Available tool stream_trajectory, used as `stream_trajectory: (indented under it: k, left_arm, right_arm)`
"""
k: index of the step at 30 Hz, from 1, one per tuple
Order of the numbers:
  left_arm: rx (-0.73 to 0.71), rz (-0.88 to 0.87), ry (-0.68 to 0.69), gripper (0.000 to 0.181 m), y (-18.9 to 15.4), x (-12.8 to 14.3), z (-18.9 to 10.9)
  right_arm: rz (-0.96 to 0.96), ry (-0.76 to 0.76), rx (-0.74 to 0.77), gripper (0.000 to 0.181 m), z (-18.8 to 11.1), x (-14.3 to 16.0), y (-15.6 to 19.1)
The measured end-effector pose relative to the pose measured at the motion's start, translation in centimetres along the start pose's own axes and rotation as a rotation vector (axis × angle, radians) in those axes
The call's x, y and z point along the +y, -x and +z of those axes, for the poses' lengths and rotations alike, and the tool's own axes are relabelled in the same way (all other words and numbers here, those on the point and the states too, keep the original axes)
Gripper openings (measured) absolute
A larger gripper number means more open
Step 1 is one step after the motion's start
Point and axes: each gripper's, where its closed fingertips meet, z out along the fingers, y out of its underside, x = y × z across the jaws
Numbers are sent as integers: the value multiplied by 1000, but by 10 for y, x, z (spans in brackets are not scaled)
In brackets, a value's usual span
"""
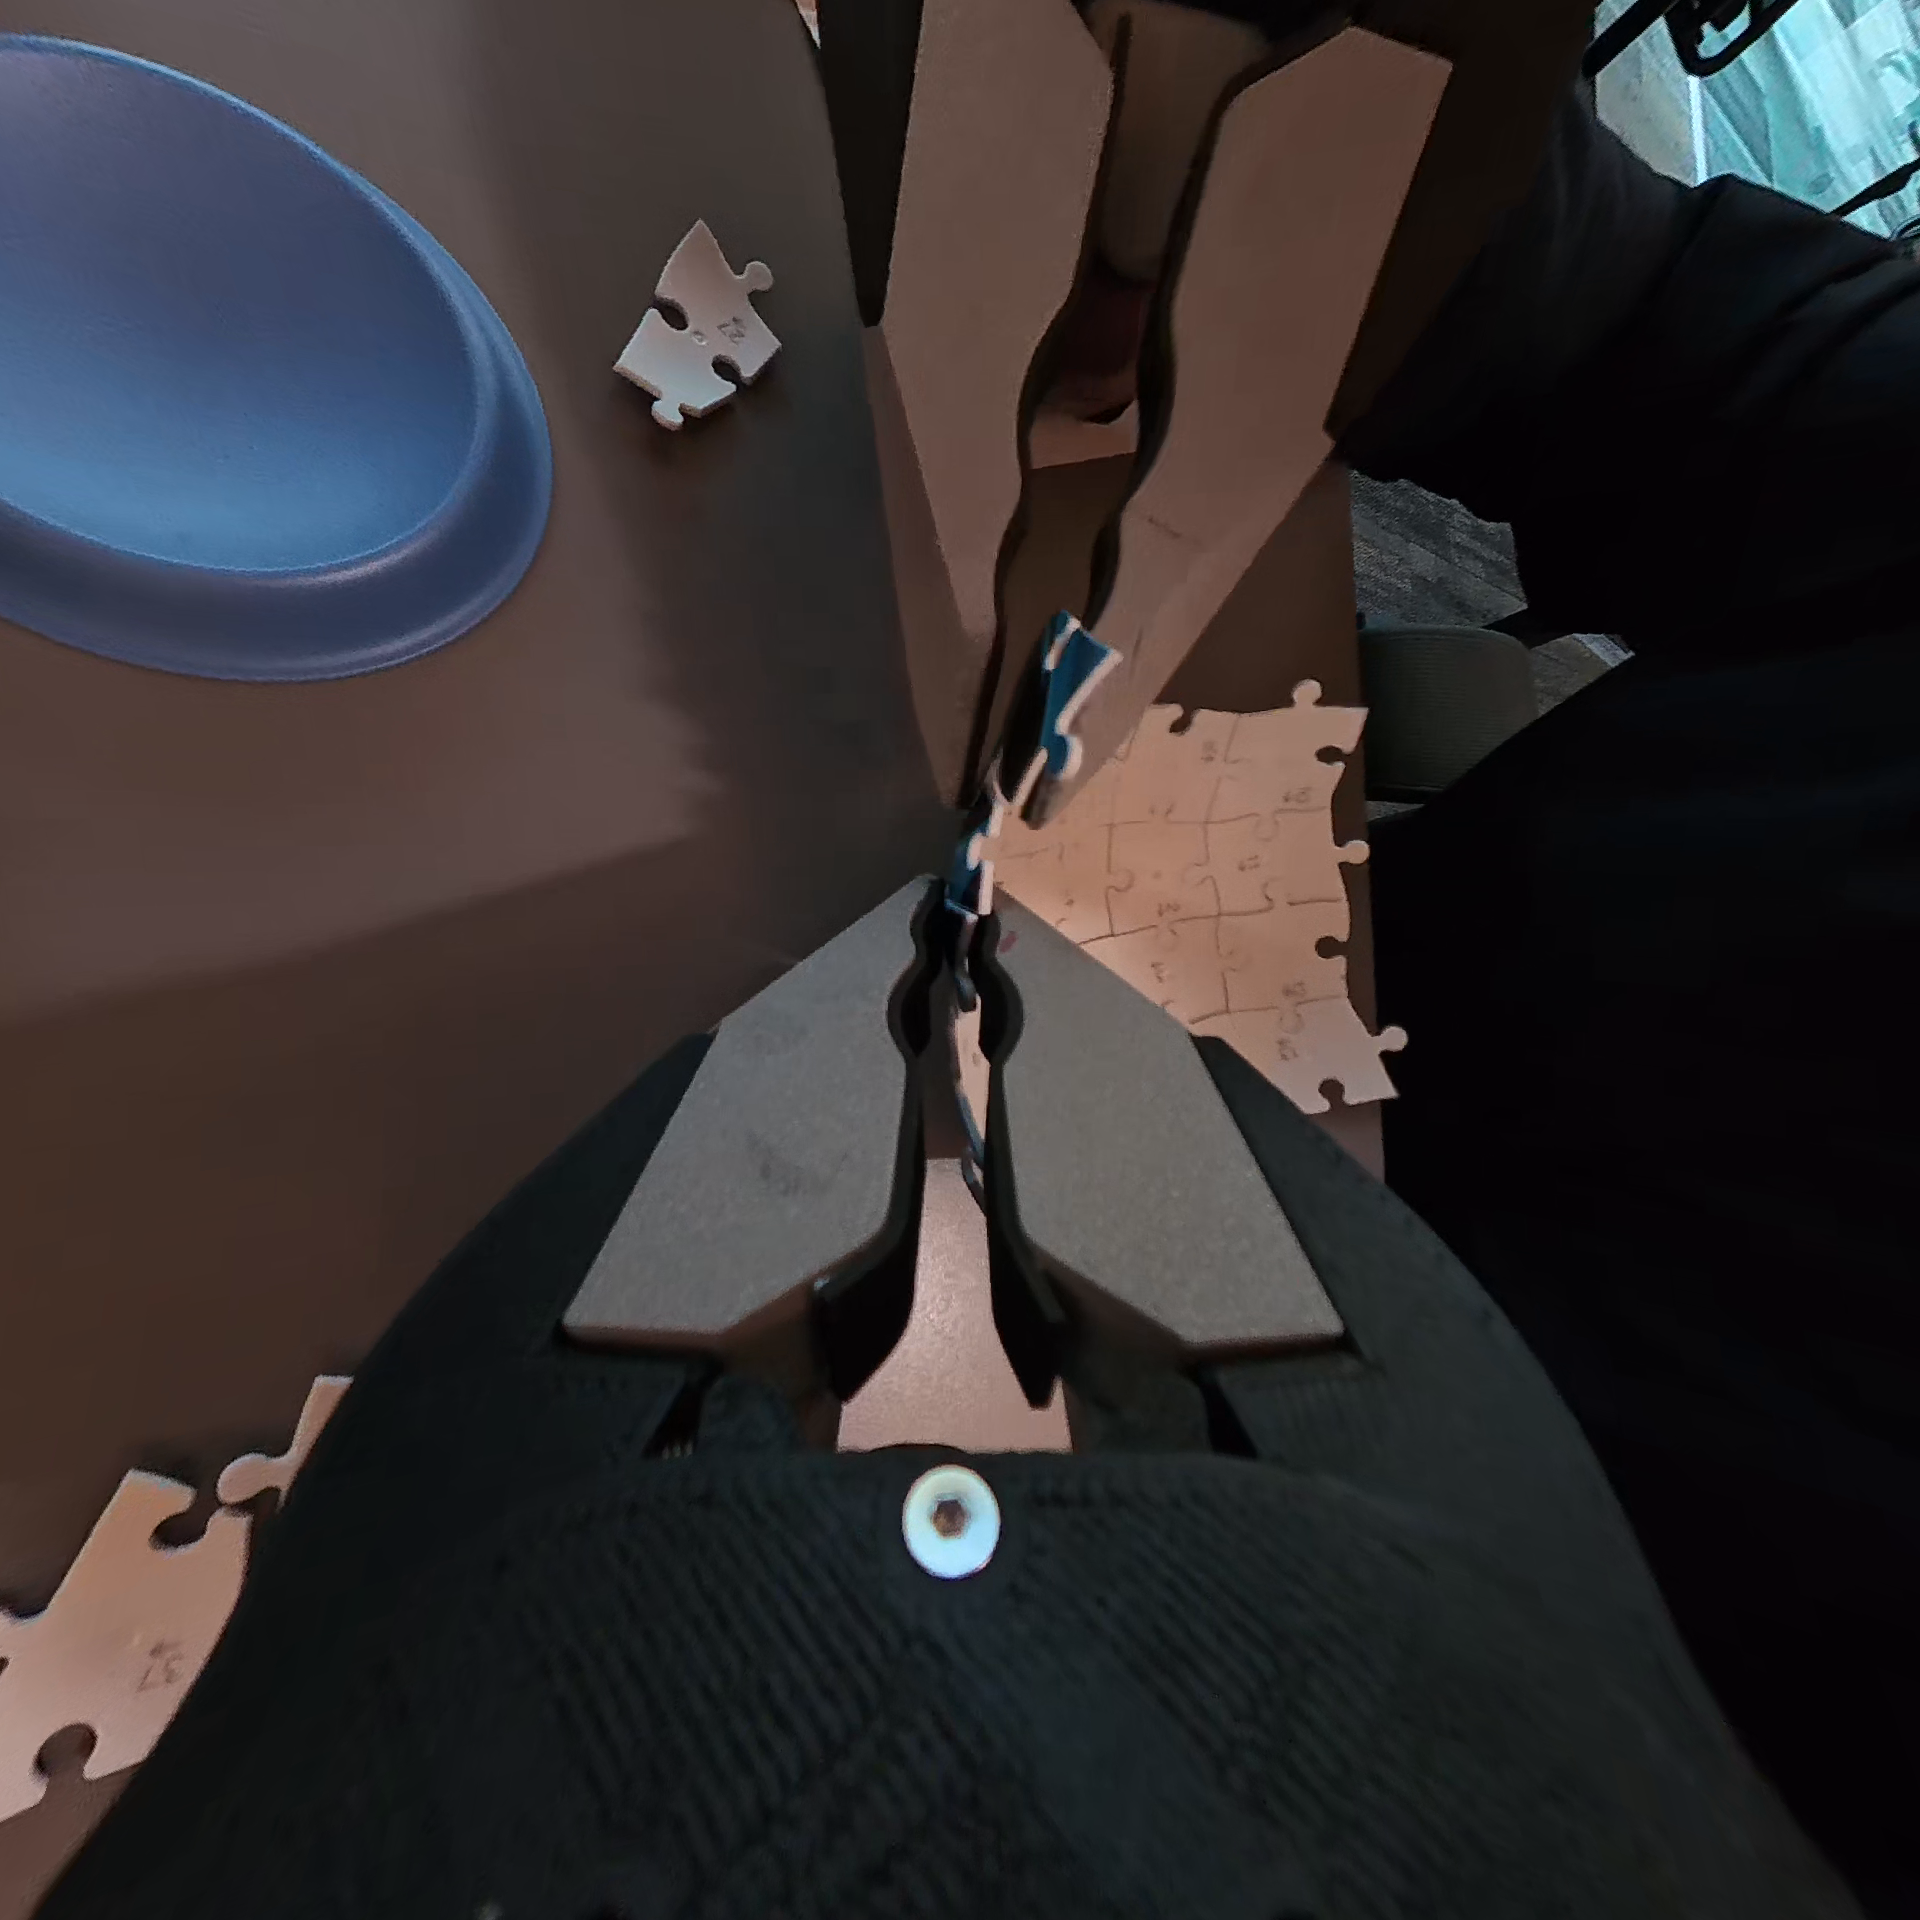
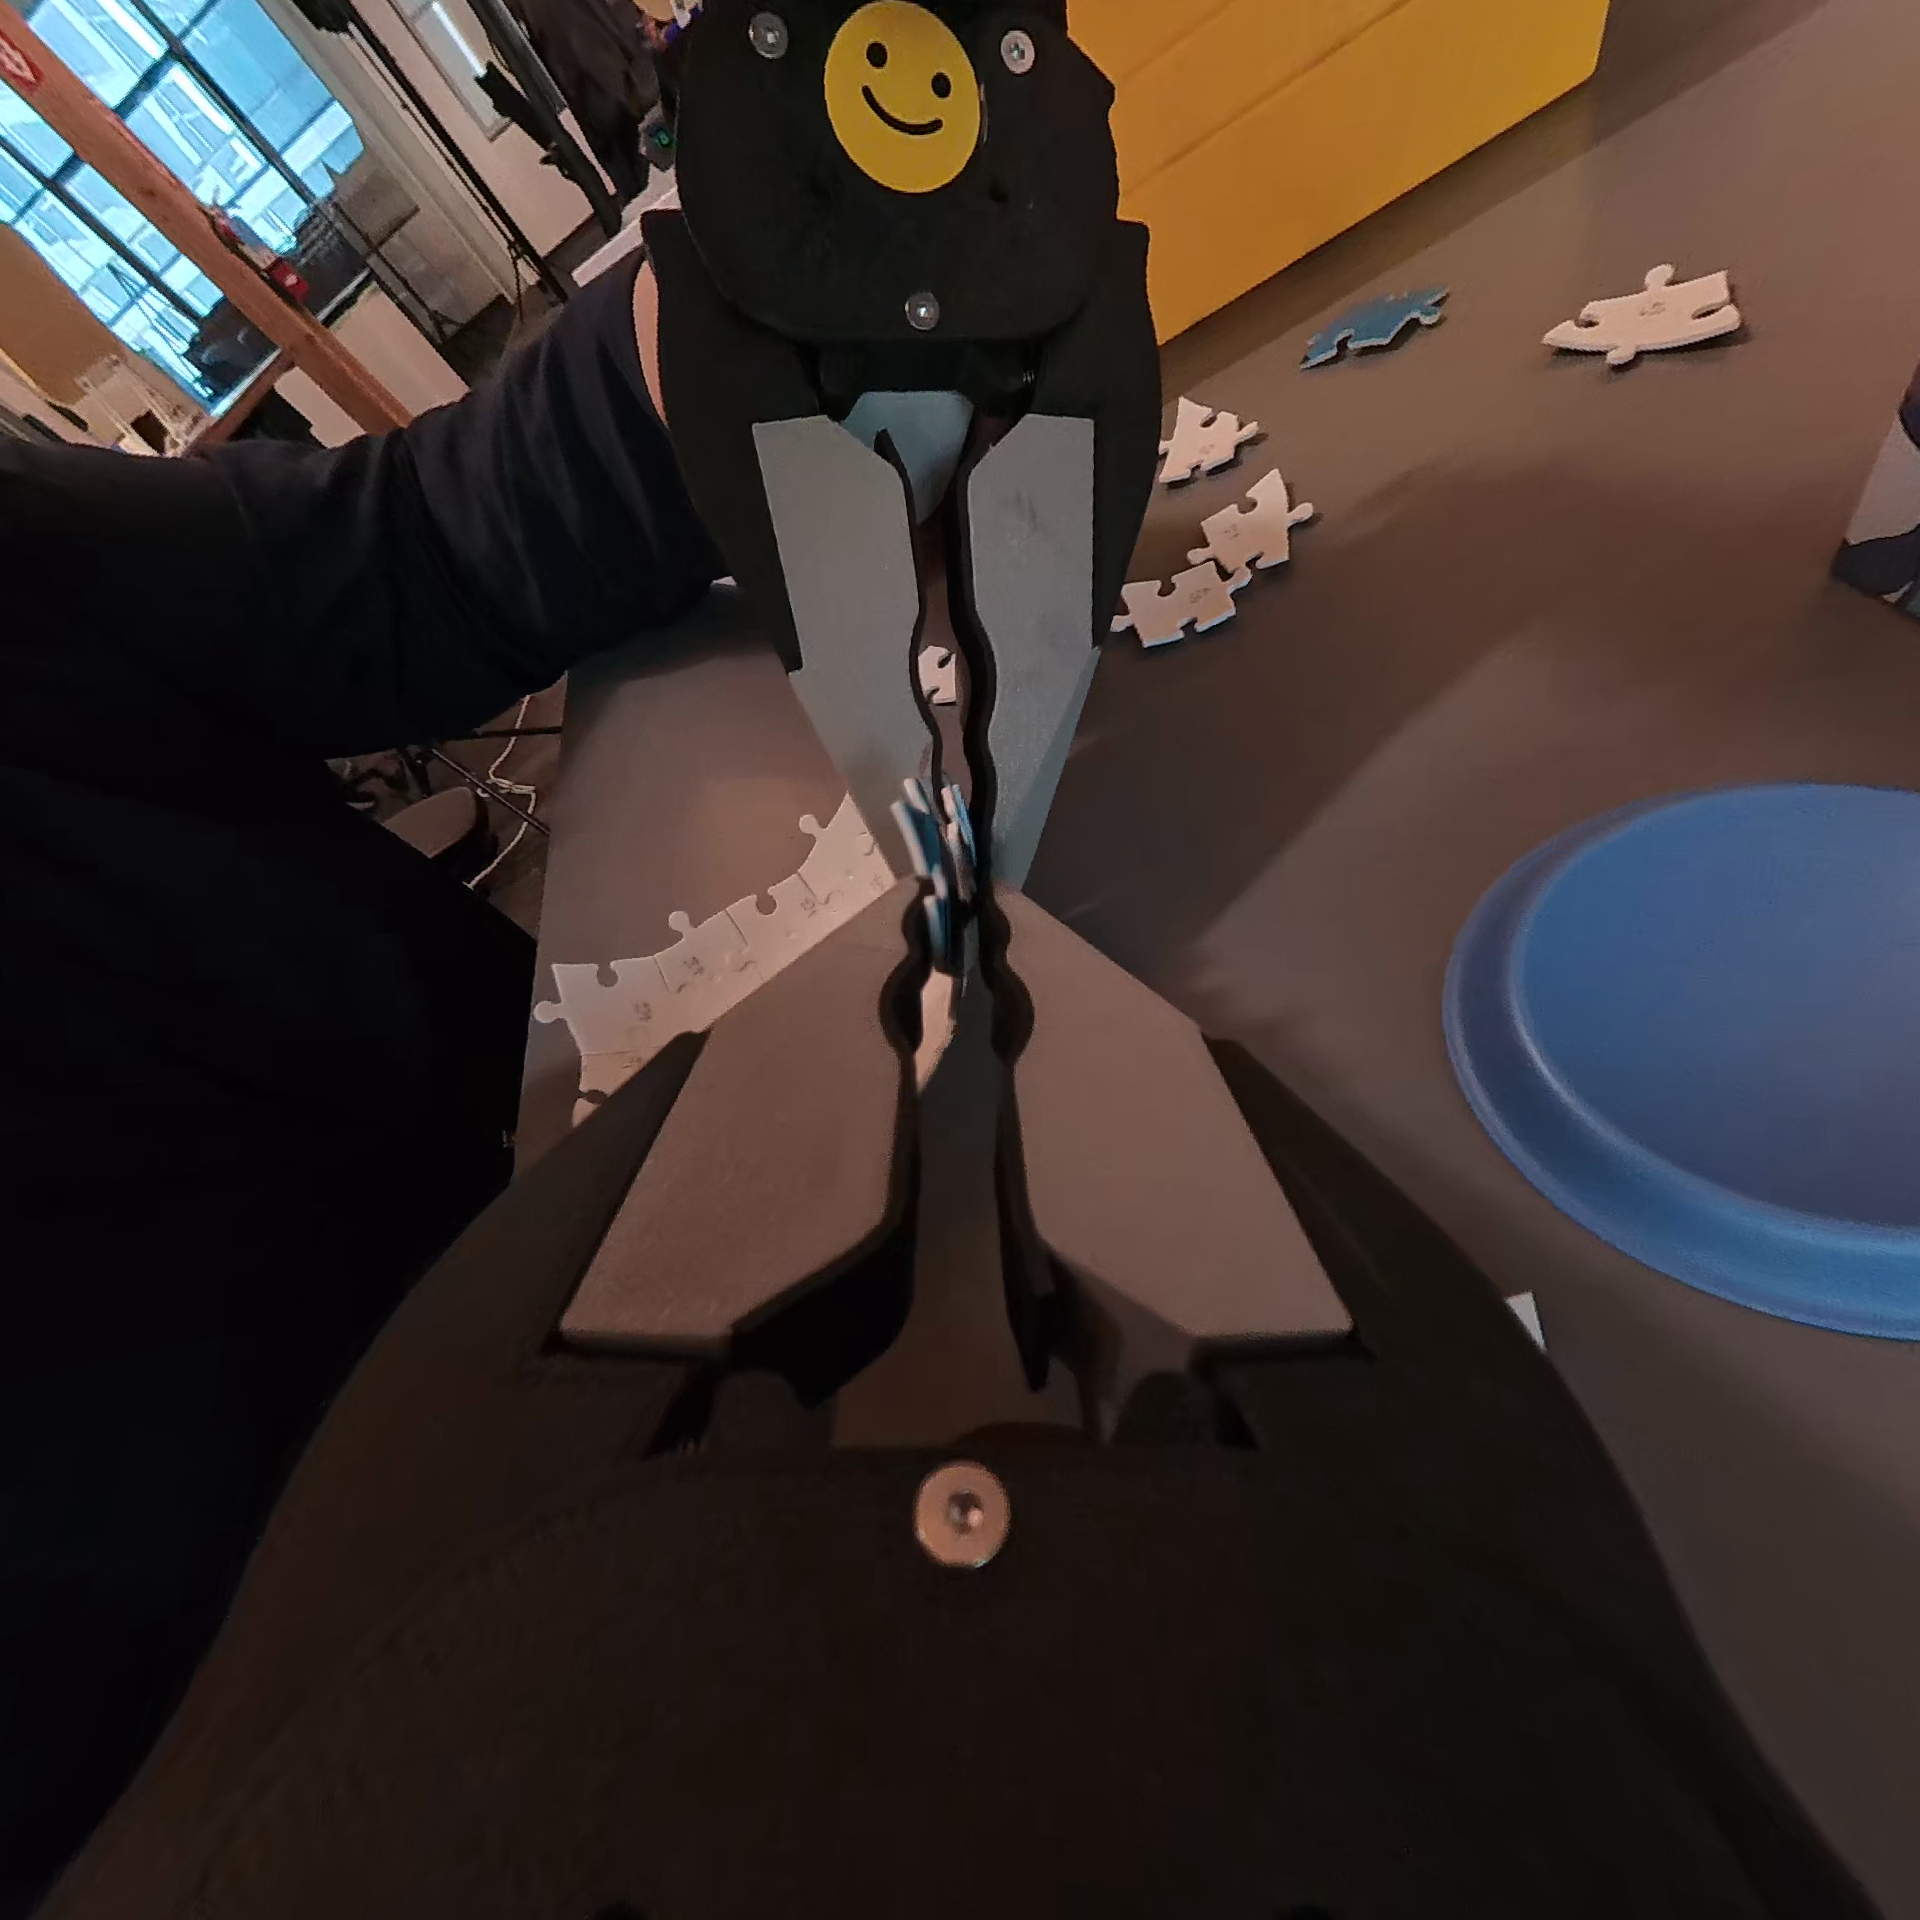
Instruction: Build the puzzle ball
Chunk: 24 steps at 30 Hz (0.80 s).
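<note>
A small blue-faced puzzle piece (image 1: 961,894) is pinched edge-on at the tips of the left gripper (image 1: 961,914). Directly ahead, tip to tip, a second blue piece (image 1: 1060,717) is clamped by the right gripper (image 1: 1023,769), and the two pieces are held touching. Just beyond the tips to the right, an assembled sheet of white-backed pieces (image 1: 1226,883) is seen lying on the brown table (image 1: 364,935) (its printed side turned down). Ahead to the left, a loose white piece (image 1: 701,327) is found beside a blue dish (image 1: 239,364).
</note>
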Motion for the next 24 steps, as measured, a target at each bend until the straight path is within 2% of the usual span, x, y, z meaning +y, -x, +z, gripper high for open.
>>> stream_trajectory:
  k: [12,24]
  left_arm:
    - [-20,-29,8,1,5,2,0]
    - [12,-43,0,1,3,2,0]
  right_arm:
    - [1,-8,77,0,3,1,-9]
    - [9,10,45,6,4,3,-6]
